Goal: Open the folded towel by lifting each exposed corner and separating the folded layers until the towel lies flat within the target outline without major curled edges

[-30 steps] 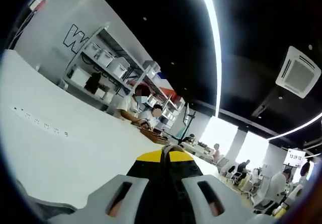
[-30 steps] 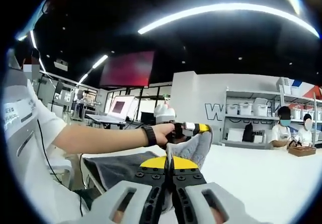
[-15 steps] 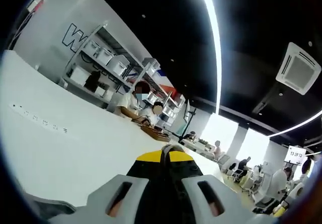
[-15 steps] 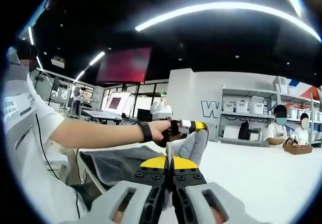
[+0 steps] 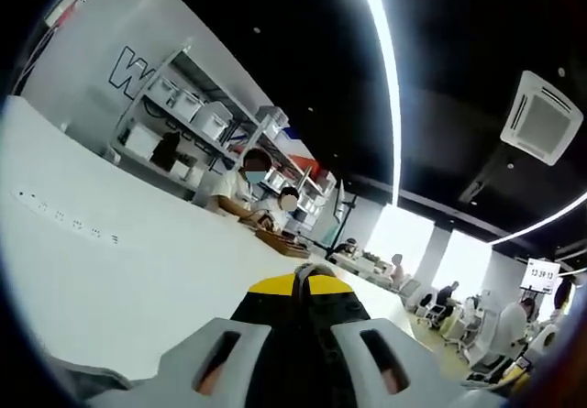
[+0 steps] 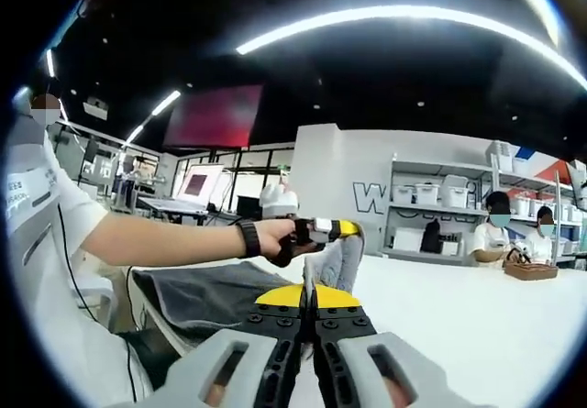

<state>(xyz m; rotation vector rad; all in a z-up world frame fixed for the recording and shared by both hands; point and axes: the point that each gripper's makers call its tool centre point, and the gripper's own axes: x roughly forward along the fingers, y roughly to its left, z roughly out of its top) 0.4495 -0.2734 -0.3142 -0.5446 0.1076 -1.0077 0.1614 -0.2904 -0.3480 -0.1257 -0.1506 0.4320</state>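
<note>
Right gripper view: the right gripper (image 6: 308, 291) is rising from bottom centre, its jaws pressed together on a pale edge of the grey towel (image 6: 206, 291). The towel is spreading across the lower left of the frame over the white table (image 6: 459, 321) and climbing at centre to the left gripper (image 6: 353, 231). That gripper is sitting just left of centre, held in the person's hand (image 6: 275, 241), with a fold of towel hanging from its tip; it looks closed on the cloth. Compared with 1 s ago, hand and left gripper are sitting a little further left and higher in the frame, and more dark towel surface is showing at lower left; the whole background is shifting too, so the camera is moving.

Left gripper view: the left gripper (image 5: 307, 275) is pointing up from bottom centre, jaws meeting, a thin loop of towel (image 5: 314, 268) caught at the tip. White table is filling the left half, shelving (image 5: 188, 119) at upper left. The view is matching the earlier frames almost exactly, with only slight drift.
</note>
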